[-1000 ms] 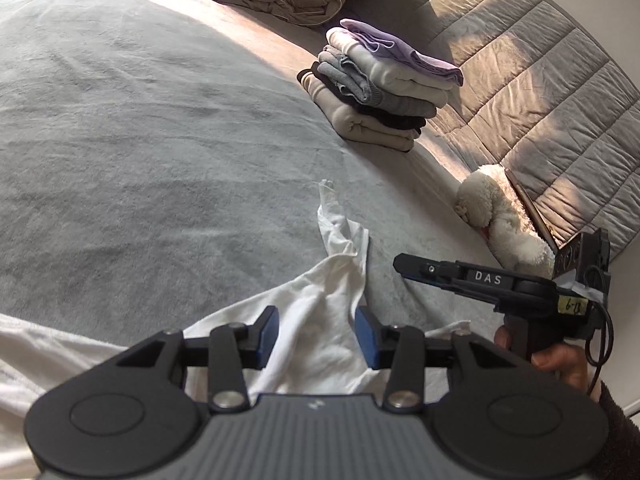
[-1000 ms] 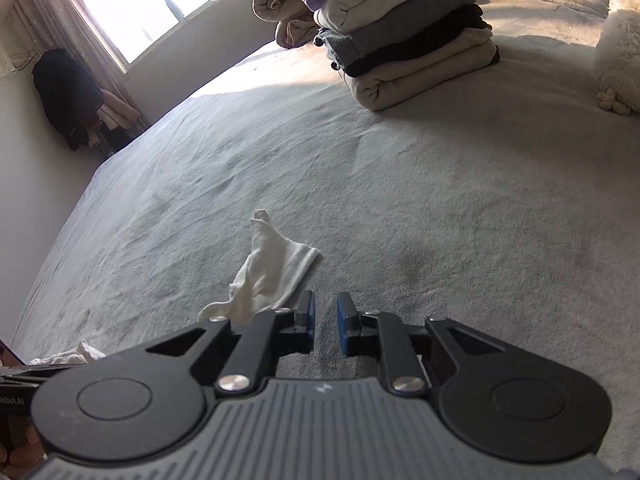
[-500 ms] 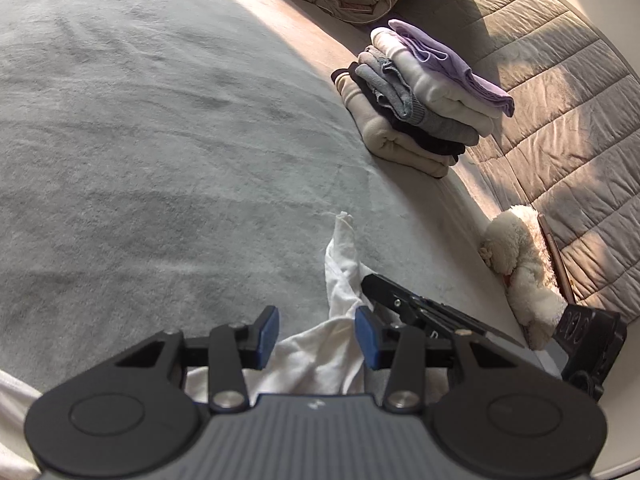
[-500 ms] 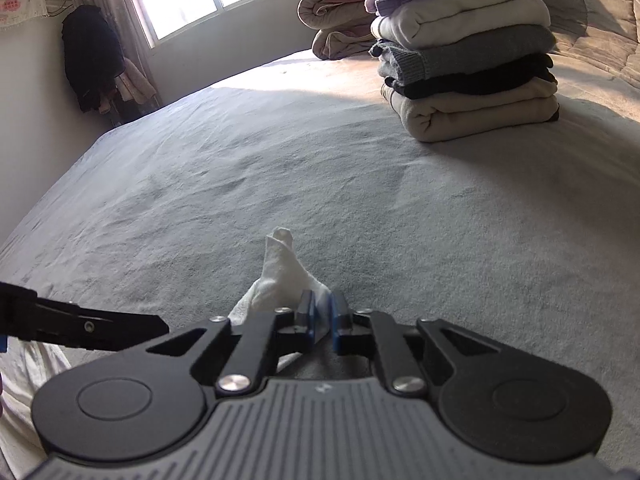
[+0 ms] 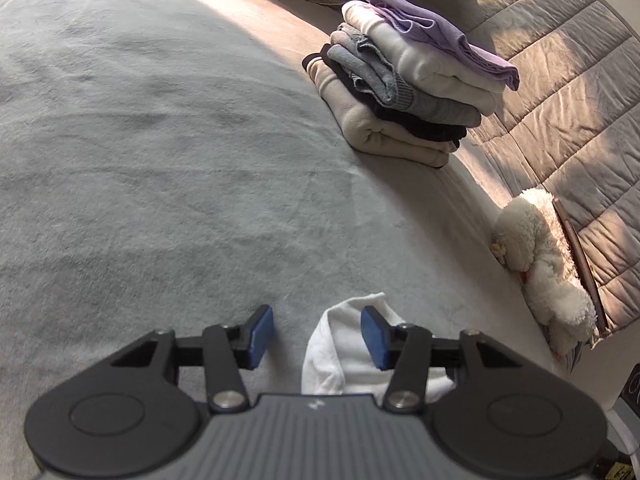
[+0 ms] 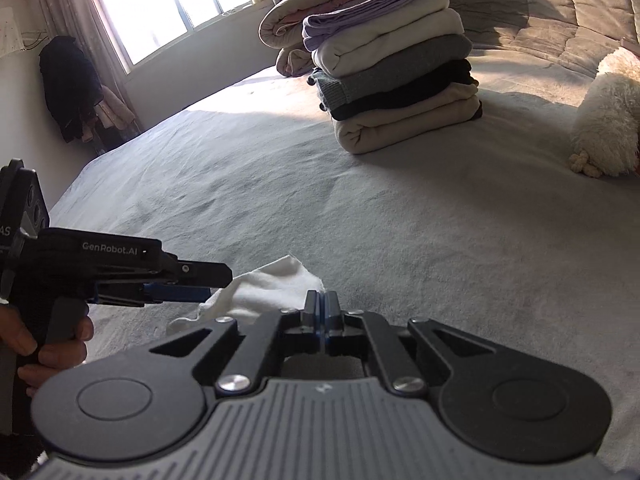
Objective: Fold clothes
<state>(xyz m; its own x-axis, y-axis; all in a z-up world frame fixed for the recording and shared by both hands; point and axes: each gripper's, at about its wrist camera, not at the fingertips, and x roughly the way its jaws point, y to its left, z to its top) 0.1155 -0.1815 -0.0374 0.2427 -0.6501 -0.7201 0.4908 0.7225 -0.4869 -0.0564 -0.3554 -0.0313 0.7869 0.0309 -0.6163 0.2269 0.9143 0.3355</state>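
Your right gripper [image 6: 322,312] has its blue pads pressed together, and the corner of the white garment [image 6: 272,284] sits right at the tips. It looks pinched by a thin edge of fabric, though how deep the bite goes you can't judge from here. Your left gripper [image 5: 316,336] has just been opening: its jaws stand spread, the garment lies between them against the right-hand pad [image 5: 374,338], and neither pad presses on it.

The risks follow from that. If you pull with the right hand now, so shallow a bite could slip off the hem and the corner would drop back onto the bedspread [image 5: 160,160]. If you close the left jaws where they are, you may gather a bunched wad rather than a single edge, and the fold would come out crooked. The two tools are also close together over the same bit of cloth; the left gripper's fingers [image 6: 200,270] reach in just beside the right one's, so a quick move could knock them together or drag the fabric out of the pinch.

The garment itself is soft white cloth, crumpled into a loose ridge, lying on the grey bedspread directly in front of you, well apart from the stack of folded clothes [image 5: 408,76] and the white plush toy [image 5: 536,256].
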